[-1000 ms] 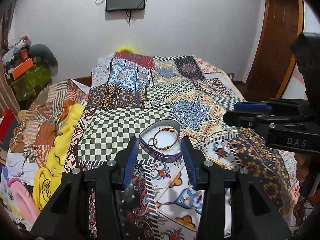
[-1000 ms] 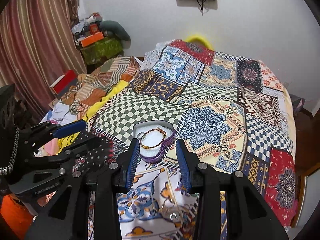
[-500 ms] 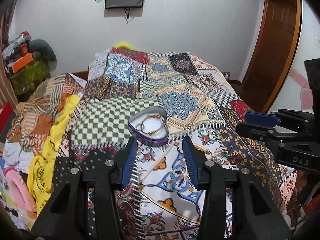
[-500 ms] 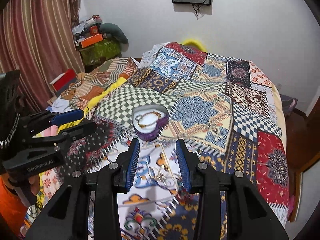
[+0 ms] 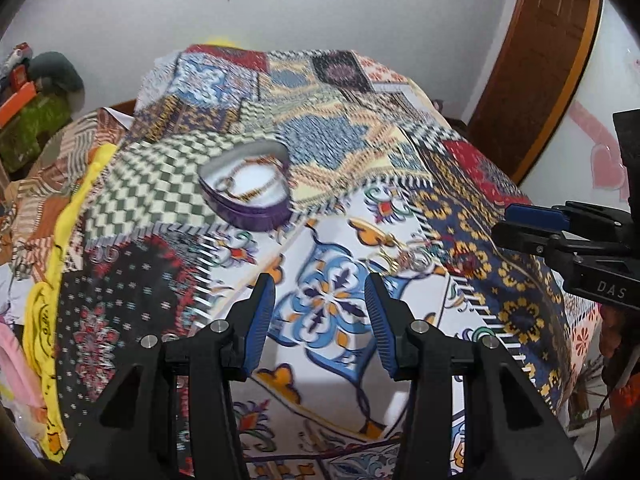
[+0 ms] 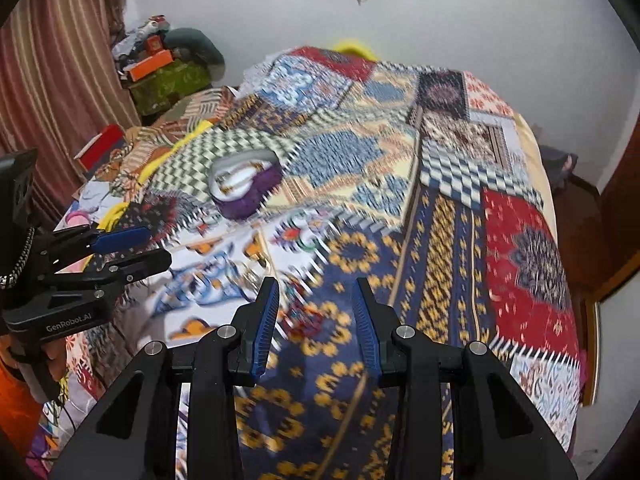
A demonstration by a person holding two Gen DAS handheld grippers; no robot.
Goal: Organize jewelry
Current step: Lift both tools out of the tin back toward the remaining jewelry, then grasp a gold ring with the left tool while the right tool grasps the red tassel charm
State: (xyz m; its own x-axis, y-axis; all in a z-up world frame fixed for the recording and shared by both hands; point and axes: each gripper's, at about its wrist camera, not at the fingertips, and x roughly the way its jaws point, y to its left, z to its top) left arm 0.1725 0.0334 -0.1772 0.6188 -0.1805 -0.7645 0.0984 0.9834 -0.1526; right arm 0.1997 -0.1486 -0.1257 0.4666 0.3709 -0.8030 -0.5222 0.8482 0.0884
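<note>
A purple heart-shaped box (image 5: 247, 190) with a white lining sits open on the patchwork bedspread and holds a gold bracelet (image 5: 248, 184). It also shows, blurred, in the right wrist view (image 6: 244, 184). Loose gold jewelry (image 5: 400, 254) lies on the white patch nearer me, and shows blurred in the right wrist view (image 6: 252, 274). My left gripper (image 5: 320, 312) is open and empty, held back from the box. My right gripper (image 6: 314, 318) is open and empty over the blue and gold patch, right of the loose jewelry. Each gripper shows side-on in the other's view.
The bedspread (image 5: 360, 128) covers a bed that drops off at its right edge. A yellow cloth (image 5: 60, 240) and piled clothes lie along the left. A brown door (image 5: 540, 60) stands at the right. A striped curtain (image 6: 52, 80) hangs at the left.
Both grippers have pulled back from the heart-shaped box, which now lies farther off. The right gripper has swung to the right. Both stay open and empty.
</note>
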